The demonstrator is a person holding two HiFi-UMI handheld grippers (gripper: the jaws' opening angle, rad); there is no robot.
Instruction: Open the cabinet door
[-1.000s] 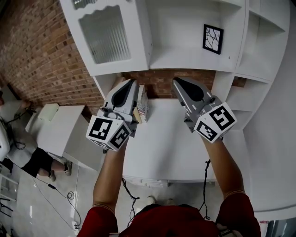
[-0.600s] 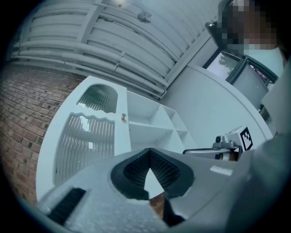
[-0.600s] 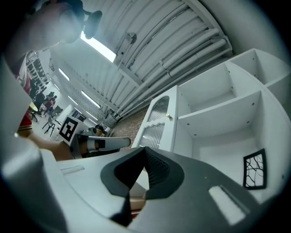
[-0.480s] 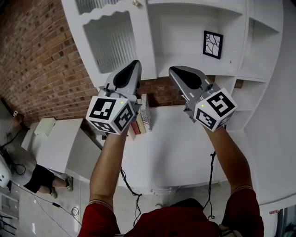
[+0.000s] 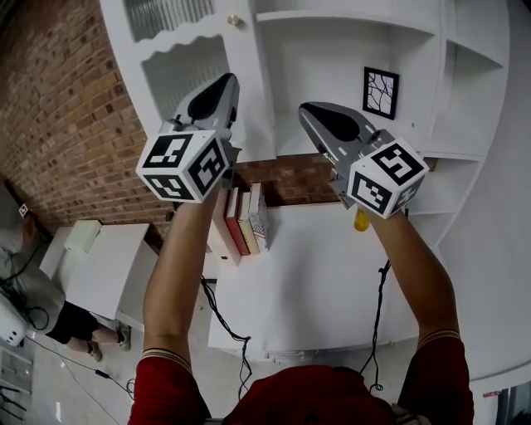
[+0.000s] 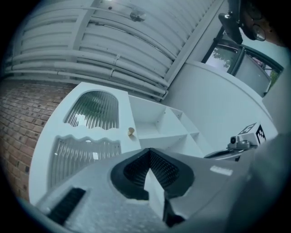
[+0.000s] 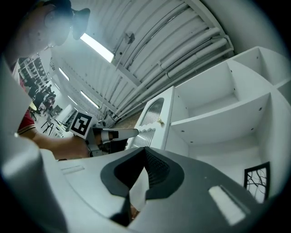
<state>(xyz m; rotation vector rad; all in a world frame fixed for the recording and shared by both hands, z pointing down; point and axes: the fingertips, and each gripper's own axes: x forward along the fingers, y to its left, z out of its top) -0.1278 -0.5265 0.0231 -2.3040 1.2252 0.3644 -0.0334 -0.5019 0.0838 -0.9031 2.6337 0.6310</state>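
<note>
The white cabinet door (image 5: 195,66) with ribbed glass panes stands closed at the upper left, its small brass knob (image 5: 235,20) near its right edge. My left gripper (image 5: 226,80) is raised in front of the door's lower pane, below the knob and apart from it, jaws shut and empty. My right gripper (image 5: 305,109) is up beside it, before the open shelves, also shut and empty. In the left gripper view the knob (image 6: 131,131) sits just above my closed left gripper (image 6: 149,152). The right gripper view shows the door (image 7: 152,116) and the left gripper (image 7: 113,134).
Open white shelves (image 5: 348,50) hold a framed black-and-white picture (image 5: 381,81). Below are a white desk (image 5: 323,282) with upright books (image 5: 241,220) and a yellow object (image 5: 362,220). A brick wall (image 5: 66,100) runs along the left. A person (image 5: 33,282) stands at lower left.
Both grippers have risen from desk height toward the cabinet, the left one further, now in front of the door's lower pane. Both jaws stayed shut.
</note>
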